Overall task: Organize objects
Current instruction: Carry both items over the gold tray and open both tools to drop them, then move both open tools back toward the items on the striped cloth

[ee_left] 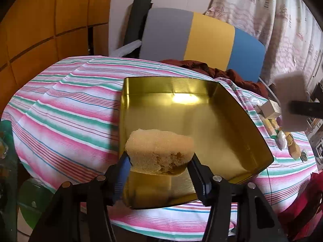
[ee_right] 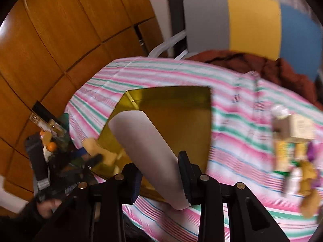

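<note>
Gold-lacquered tin [ee_left: 232, 125], shallow, square with rounded corners, mirror-smooth inside, sitting open on striped pink, green and white cloth [ee_left: 66, 109] over the surface. Left gripper [ee_left: 159, 167] clamped on tan sponge [ee_left: 159, 153], porous and crumbly at one torn edge, held just above the tin's near corner with its reflection in the metal below. Right gripper [ee_right: 159, 173] closed around pale grey cylinder [ee_right: 149, 149], smooth, matte and slightly tapered, angled over the tin's near rim; blurred, so exact height above it unclear. Step in hand, by judgement: carrying both items to the tin for stowing. Next move likely calling for lowering the sponge to the floor of the tin and releasing, then laying the cylinder beside it without a clash between grippers. Small boxes and packets [ee_right: 294, 141] waiting in a loose cluster on the cloth, well apart from the tin.
</note>
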The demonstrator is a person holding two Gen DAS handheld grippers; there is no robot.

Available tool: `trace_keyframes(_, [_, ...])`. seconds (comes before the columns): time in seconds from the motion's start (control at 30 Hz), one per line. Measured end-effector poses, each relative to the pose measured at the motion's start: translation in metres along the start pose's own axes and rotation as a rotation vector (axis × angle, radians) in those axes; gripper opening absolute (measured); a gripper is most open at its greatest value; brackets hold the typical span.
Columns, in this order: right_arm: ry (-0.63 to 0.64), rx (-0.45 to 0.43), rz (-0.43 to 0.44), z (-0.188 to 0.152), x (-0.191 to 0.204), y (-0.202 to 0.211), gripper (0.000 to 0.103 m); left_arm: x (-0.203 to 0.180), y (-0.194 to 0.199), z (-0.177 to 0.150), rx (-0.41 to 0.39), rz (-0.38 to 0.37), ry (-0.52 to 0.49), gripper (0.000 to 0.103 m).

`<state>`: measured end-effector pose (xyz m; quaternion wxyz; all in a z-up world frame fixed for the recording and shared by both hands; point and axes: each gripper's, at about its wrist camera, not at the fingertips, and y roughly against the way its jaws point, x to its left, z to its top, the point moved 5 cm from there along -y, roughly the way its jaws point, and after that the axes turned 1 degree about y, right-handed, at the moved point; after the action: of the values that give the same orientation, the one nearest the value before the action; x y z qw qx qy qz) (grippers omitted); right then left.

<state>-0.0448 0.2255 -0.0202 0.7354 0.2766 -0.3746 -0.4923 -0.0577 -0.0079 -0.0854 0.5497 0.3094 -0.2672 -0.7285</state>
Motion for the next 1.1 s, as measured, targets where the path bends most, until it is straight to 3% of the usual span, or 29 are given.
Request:
trace_keyframes(0.03, [-0.016, 0.019, 0.023, 0.0, 0.007, -0.015, 0.037, 0.003, 0.001, 0.001, 0.001, 0.0, 0.008, 0.067])
trace_keyframes(0.07, [-0.023, 0.046, 0.067, -0.001, 0.015, -0.031, 0.039, 0.006, 0.002, 0.001, -0.001, -0.001, 0.018, 0.076])
trace_keyframes(0.1, [-0.035, 0.065, 0.094, -0.003, 0.022, -0.042, 0.046, 0.008, 0.004, 0.001, -0.003, -0.005, 0.025, 0.084])
trace_keyframes(0.3, [-0.033, 0.106, 0.145, -0.02, 0.04, -0.064, 0.053, 0.027, 0.02, 0.009, -0.051, 0.009, 0.085, 0.084])
trace_keyframes(0.47, [-0.006, 0.061, 0.048, -0.023, 0.026, -0.054, 0.063, 0.03, 0.038, 0.025, -0.121, 0.019, 0.115, 0.084])
trace_keyframes(0.63, [-0.019, -0.009, -0.029, -0.025, 0.006, -0.039, 0.068, 0.009, 0.045, 0.04, -0.166, -0.011, 0.083, 0.083])
trace_keyframes(0.77, [-0.054, -0.069, -0.085, -0.028, -0.013, -0.028, 0.076, -0.015, 0.033, 0.041, -0.124, -0.048, 0.051, 0.083])
trace_keyframes(0.87, [-0.097, -0.092, -0.112, -0.03, -0.031, -0.019, 0.077, -0.037, 0.025, 0.042, -0.092, -0.098, 0.016, 0.079])
trace_keyframes(1.1, [-0.309, -0.196, -0.211, -0.034, -0.116, 0.023, 0.085, -0.104, 0.011, 0.05, -0.062, -0.185, -0.12, 0.077])
